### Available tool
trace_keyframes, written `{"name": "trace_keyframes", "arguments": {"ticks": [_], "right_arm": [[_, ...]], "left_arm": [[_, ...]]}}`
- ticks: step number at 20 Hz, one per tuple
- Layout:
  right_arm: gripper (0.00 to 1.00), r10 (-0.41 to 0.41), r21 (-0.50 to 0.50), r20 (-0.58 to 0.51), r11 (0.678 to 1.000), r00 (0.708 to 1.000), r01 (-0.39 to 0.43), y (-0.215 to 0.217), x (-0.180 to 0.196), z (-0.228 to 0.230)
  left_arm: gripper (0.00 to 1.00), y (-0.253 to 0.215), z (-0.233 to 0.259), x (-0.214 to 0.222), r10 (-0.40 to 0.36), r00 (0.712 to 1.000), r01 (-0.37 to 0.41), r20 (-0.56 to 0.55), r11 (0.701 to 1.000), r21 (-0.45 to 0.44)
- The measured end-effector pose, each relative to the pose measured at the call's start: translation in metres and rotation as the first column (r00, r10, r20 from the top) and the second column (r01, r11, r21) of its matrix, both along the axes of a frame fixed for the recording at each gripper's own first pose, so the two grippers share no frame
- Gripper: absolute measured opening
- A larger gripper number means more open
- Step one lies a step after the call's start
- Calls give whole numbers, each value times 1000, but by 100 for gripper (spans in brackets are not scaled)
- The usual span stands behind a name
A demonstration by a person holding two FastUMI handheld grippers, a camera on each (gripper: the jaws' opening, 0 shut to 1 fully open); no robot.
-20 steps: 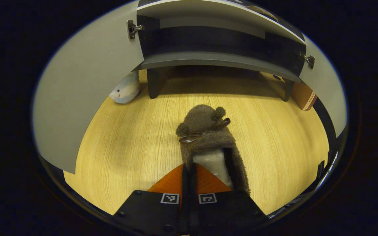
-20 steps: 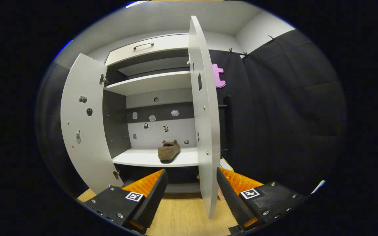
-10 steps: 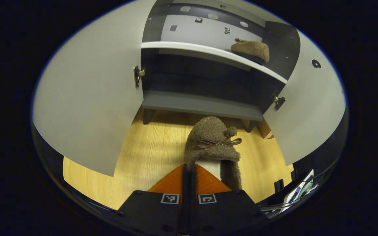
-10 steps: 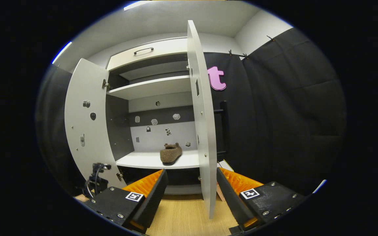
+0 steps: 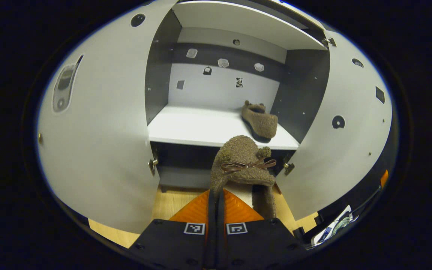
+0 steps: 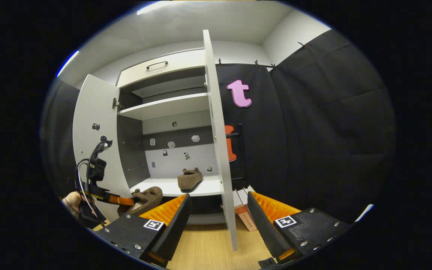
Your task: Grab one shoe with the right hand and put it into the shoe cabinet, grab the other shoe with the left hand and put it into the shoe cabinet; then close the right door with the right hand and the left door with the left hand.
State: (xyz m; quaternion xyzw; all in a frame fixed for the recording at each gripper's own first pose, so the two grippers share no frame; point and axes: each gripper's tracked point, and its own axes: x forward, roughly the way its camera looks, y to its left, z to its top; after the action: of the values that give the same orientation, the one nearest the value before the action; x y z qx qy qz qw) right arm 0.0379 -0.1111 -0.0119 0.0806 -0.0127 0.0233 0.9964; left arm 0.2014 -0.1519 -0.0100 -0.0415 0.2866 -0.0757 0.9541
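Note:
My left gripper [image 5: 216,195] is shut on the rim of a fuzzy brown slipper [image 5: 243,161] with a small bow, held in the air just in front of the white cabinet shelf [image 5: 197,127]. The right gripper view has that same held slipper [image 6: 146,198] at lower left, with the left gripper [image 6: 120,200] behind it. A second matching slipper [image 5: 259,122] [image 6: 189,179] lies on the shelf's right side, toe toward me. My right gripper [image 6: 218,221] stands open and holds nothing, back from the cabinet, with the right door's edge [image 6: 219,150] between its fingers in the view.
Both cabinet doors stand wide open: the left door [image 5: 96,142] [image 6: 94,138] and the right door [image 5: 345,131]. A higher shelf [image 6: 163,107] and a drawer with a handle [image 6: 158,64] sit above. A cardboard box [image 6: 244,212] rests on the wooden floor [image 6: 204,247] by the cabinet.
My left gripper has risen with the slipper from floor level to the height of the shelf and moved nearer the cabinet. My right gripper has shifted slightly and stays open.

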Motion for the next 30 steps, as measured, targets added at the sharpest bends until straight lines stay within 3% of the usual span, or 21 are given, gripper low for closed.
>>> {"name": "trace_keyframes", "arguments": {"ticks": [4, 9, 17, 22, 30], "right_arm": [[92, -53, -9, 12, 999, 999, 53, -21, -3, 6], [92, -118, -14, 4, 993, 993, 118, -44, 0, 3], [92, -219, -6, -17, 976, 975, 219, -75, 12, -5], [92, -265, -12, -47, 964, 963, 265, -88, 23, -16], [92, -270, -7, -99, 963, 958, 270, -101, 41, -39]], "left_arm": [[7, 6, 50, 63, 37, 997, -36, 68, 999, -18], [6, 10, 71, 128, 79, 992, -74, 98, 995, -61], [7, 12, 48, 224, 122, 992, -119, 22, 989, -87], [7, 13, 16, 255, 128, 991, -130, -31, 990, -62], [8, 15, 2, 259, 126, 990, -127, -65, 992, -7]]}}
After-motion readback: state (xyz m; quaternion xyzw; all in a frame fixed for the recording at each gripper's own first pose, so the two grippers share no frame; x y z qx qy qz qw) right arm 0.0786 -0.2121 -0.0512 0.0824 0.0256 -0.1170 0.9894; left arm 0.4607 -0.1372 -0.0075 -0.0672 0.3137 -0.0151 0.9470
